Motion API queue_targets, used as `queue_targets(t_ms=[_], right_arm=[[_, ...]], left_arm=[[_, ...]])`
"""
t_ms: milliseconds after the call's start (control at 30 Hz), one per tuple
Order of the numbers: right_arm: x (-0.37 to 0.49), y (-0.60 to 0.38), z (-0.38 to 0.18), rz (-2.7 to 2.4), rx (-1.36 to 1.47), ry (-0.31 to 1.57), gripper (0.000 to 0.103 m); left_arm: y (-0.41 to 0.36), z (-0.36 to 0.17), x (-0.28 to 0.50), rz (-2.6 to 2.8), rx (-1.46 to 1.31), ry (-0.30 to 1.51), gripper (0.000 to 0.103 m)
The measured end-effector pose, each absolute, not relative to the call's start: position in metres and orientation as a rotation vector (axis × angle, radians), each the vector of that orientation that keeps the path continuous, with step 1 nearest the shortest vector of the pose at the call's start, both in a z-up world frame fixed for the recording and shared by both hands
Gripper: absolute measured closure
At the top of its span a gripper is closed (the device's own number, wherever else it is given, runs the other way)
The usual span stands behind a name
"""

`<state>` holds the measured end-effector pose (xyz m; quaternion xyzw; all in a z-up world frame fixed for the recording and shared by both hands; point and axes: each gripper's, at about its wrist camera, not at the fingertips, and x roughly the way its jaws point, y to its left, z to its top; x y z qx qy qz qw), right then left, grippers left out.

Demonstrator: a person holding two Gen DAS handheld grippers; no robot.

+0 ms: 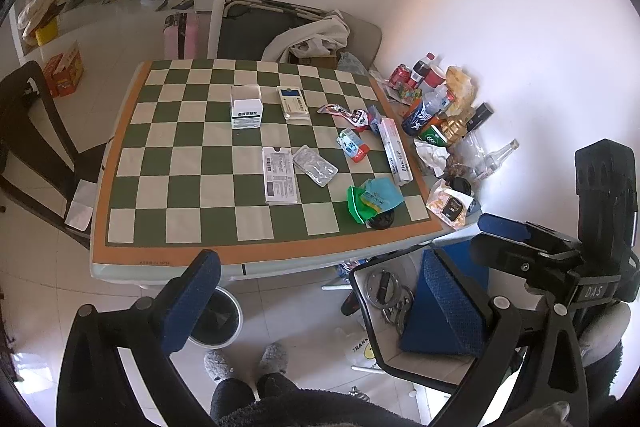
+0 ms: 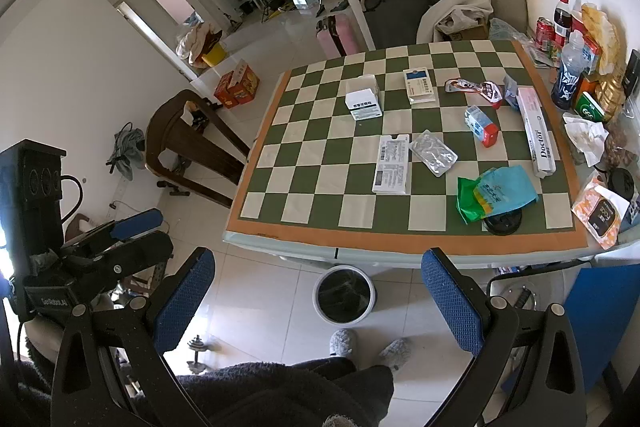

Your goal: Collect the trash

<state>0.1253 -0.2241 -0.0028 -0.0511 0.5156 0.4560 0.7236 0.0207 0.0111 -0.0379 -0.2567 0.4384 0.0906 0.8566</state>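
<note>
A square table (image 2: 400,241) wears a glossy green-and-cream checkered cloth. Crinkled wrappers (image 2: 496,193), flat cartons (image 2: 392,163) and a foil blister pack (image 2: 434,153) litter it. A round bin (image 2: 344,293) stands at six o'clock. Left gripper (image 1: 316,301) and right gripper (image 2: 316,301) hover spread, empty.

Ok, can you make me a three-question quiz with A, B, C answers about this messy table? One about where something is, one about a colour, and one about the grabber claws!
1. Where is the trash bin?
A. on the table
B. on the floor by the table's near edge
C. on the chair

2. What colour is the border of the checkered mat?
A. orange
B. purple
C. black

3. How are the left gripper and right gripper?
A. both open, holding nothing
B. both shut on boxes
C. one holds a bottle

Answers: 1 B, the bin stands on the tiles below the table edge. 2 A, an orange band frames the squares. 3 A, the blue pads are spread apart and empty.
</note>
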Motion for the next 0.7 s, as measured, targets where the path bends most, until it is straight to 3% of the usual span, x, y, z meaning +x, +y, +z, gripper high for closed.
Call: queue_targets(t_ms=[400,700], right_arm=[[0.126,-0.224,-0.003,1.004,-0.111,1.142,0.0],[0.139,-0.232,-0.013,0.635,-0.075,1.054,0.0]], left_arm=[[0.011,-0.04,0.02,0.202,-0.517,0.933,0.0],[0.034,-0.068,0.063,0.595,-0.103,0.965,0.0]])
